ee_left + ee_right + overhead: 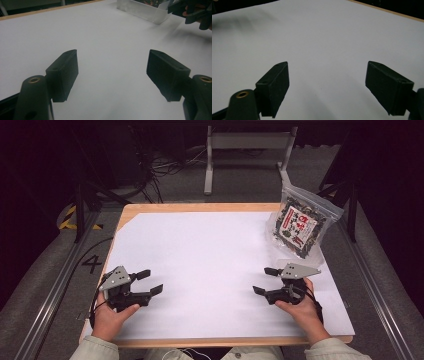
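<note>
A clear zip bag (pixel 302 222) with dark contents and a red and white label lies at the far right of the white table sheet (pixel 210 255). My left gripper (pixel 149 282) rests near the front left, open, with bare sheet between its jaws (pixel 112 72). At the front right my right gripper (pixel 265 280) is open too and holds nothing (pixel 327 80). The bag's pale bottom edge (pixel 142 10) lies far ahead in the left gripper view, with the other gripper (pixel 195 12) at the top right.
The wooden table edge (pixel 200 207) borders the sheet at the back. A grey metal frame (pixel 245 150) and loose cables (pixel 165 167) stand on the floor beyond. Metal rails (pixel 60 280) run along both sides of the table.
</note>
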